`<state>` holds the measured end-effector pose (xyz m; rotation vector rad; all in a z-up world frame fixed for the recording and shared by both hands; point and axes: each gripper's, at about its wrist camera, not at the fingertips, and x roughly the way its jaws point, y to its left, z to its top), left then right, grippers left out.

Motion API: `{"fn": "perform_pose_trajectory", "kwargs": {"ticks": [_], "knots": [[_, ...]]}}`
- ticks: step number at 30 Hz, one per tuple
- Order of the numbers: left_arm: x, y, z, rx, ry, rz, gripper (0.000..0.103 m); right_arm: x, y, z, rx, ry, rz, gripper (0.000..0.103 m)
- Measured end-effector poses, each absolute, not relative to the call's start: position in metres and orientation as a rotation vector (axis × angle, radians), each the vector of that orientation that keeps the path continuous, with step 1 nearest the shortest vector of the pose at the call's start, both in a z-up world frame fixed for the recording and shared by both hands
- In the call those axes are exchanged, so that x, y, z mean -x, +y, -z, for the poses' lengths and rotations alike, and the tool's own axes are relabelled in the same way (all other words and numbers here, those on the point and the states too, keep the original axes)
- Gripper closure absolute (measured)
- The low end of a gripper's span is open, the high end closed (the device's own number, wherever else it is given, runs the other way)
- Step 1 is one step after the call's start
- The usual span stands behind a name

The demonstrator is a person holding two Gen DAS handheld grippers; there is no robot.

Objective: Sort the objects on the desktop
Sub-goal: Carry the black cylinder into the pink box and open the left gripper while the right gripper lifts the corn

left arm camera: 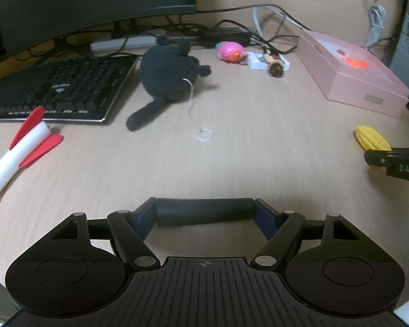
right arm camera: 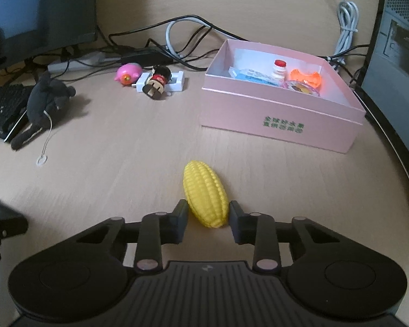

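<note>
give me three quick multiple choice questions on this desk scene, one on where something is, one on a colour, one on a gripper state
1. Where is the yellow toy corn?
A. in the box
B. between the right hand-held gripper fingers
C. on the keyboard

2. What colour is the open box?
A. pink
B. blue
C. green

3. What is the left hand-held gripper doing?
A. gaping with nothing in it
B. clamping the plush
C. holding a black cylinder

Answers: 1 B, fingers flank the corn; 2 A, its walls are pink; 3 C, the cylinder spans both fingers.
</note>
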<state>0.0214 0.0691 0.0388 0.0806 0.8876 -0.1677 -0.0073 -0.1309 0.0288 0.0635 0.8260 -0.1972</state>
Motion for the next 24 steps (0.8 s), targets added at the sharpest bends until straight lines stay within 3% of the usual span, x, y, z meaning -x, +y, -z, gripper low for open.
{"fn": "perform_pose_trajectory", "kwargs": {"ticks": [10,12,14,17,24], "knots": [[-0.028,0.028,-0.052,-0.119,0.877,0.374,0.023,0.052,-0.159,-0.062,-0.031,0.821,0.203,0.073],[-0.037,0.015,-0.060,-0.096,0.874,0.417,0.023,0.060,-0.171,-0.076,-0.023,0.802,0.219,0.078],[-0.046,-0.001,-0.079,-0.085,0.825,0.475,0.023,0.067,-0.182,-0.093,-0.018,0.771,0.238,0.078],[-0.059,-0.026,-0.113,-0.117,0.694,0.545,0.023,0.074,-0.198,-0.130,0.005,0.677,0.258,0.092],[-0.104,-0.076,-0.167,-0.094,0.520,0.615,0.023,0.057,-0.233,-0.187,-0.013,0.497,0.294,0.092]]}}
